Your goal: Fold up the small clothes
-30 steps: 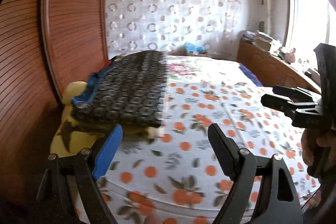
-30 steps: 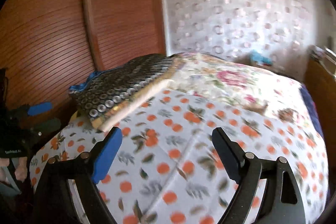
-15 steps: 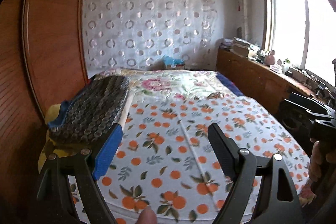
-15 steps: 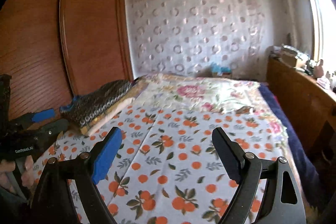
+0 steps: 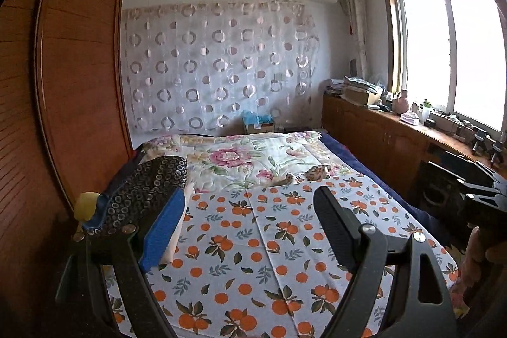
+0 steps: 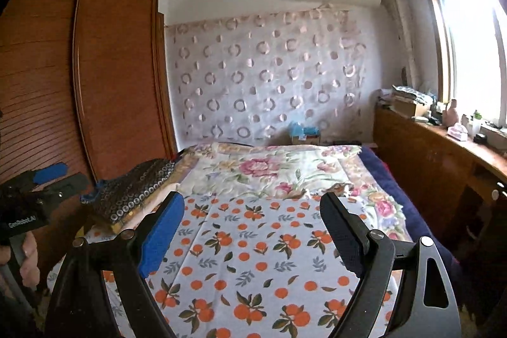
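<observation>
A folded dark garment with a ring pattern lies on a stack at the bed's left edge; it also shows in the right wrist view. A small crumpled patterned cloth lies further back on the bed, where the orange-print sheet meets the floral quilt. My left gripper is open and empty, held above the near end of the bed. My right gripper is open and empty, also above the near end. Each gripper shows at the edge of the other's view.
A wooden wardrobe stands along the left of the bed. A wooden counter with clutter runs under the window on the right. A curtain with rings covers the far wall. A blue item in a box sits beyond the bed.
Both grippers have pulled back and tilted up from the bed, so the whole room shows. Both stay open and empty. The dark folded garment stays on the stack.
</observation>
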Motion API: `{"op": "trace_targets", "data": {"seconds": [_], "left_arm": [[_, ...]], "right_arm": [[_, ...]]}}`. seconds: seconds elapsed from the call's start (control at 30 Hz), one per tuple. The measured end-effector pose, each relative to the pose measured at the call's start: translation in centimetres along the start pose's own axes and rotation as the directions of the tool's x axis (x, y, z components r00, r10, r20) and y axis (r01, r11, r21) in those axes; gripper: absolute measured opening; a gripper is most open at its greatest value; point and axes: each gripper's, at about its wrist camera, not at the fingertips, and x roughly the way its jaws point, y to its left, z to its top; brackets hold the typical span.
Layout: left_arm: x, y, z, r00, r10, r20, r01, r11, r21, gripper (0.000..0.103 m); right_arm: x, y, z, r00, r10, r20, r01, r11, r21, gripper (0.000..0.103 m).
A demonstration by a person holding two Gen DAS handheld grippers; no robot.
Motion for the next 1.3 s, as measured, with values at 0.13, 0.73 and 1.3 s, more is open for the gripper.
{"op": "trace_targets", "data": {"seconds": [0.13, 0.73, 1.3], "left_arm": [[-0.2, 0.1, -0.2, 1.0, 0.001, 0.001, -0.001, 1.0, -0.003, 0.084], [0.0, 0.2, -0.7, 1.0, 0.024, -0.009, -0.024, 1.0, -0.011, 0.084], [0.2, 0.7, -0.9, 1.0, 0.026, -0.009, -0.026, 1.0, -0.015, 0.084]], "right_arm": [[0.5, 0.4, -0.5, 1.0, 0.002, -0.006, -0.002, 1.0, -0.002, 0.088], [0.9, -1.2, -0.1, 1.0, 0.016, -0.014, -0.016, 1.0, -0.001, 0.088], [1.1, -2.2, -0.3, 1.0, 0.02, -0.017, -0.021, 1.0, -0.005, 0.088]]}}
